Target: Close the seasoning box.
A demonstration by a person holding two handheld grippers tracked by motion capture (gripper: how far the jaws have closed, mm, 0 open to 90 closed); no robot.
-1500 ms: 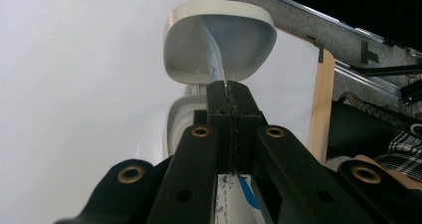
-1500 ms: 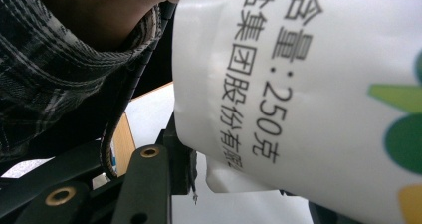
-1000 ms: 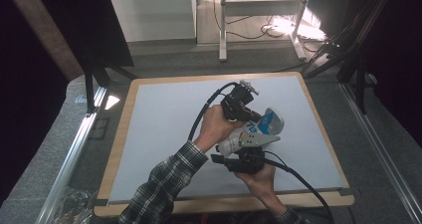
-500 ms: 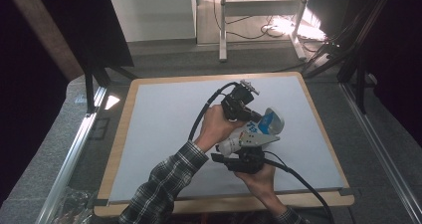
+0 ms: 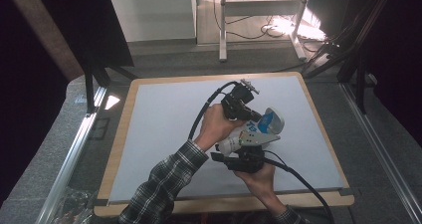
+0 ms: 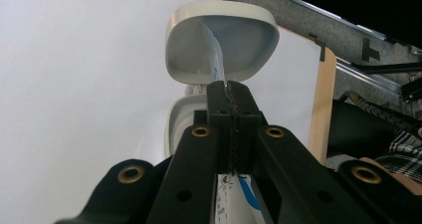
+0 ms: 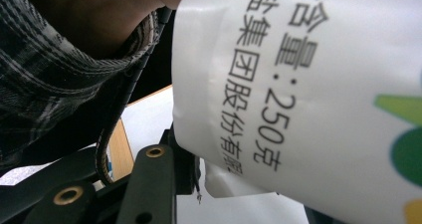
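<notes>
While the white bottle [image 5: 251,133] lies roughly level above the right half of the table [image 5: 149,134], both grippers are at it. The right gripper [image 5: 247,157] grips the bottle's body from below; in the right gripper view the printed white wall of the bottle [image 7: 308,84] sits against the one visible black jaw, so the jaws are clamped on the body at a partial opening. The left gripper [image 5: 247,115] comes in from above and behind. In the left gripper view its jaws are pressed together, and a thin white-and-blue strip [image 6: 215,67] runs from inside the open flip cap [image 6: 221,40] down into the seam between the pads. The strip is pinched there; what the strip is cannot be told.

The cap stands hinged open, its hollow side facing the left gripper's camera, with the bottle's neck just below it.

Edges: the bottle's capped end points toward the table's right edge but stays inside the grey mat. The wooden border [image 5: 318,114] runs near that end. The near edge lies close under the right hand [image 5: 259,176].

Open room: the mat's left half is bare, and the far strip behind the left gripper is free. Each gripper's cable [image 5: 204,109] trails across the mat toward the person.
</notes>
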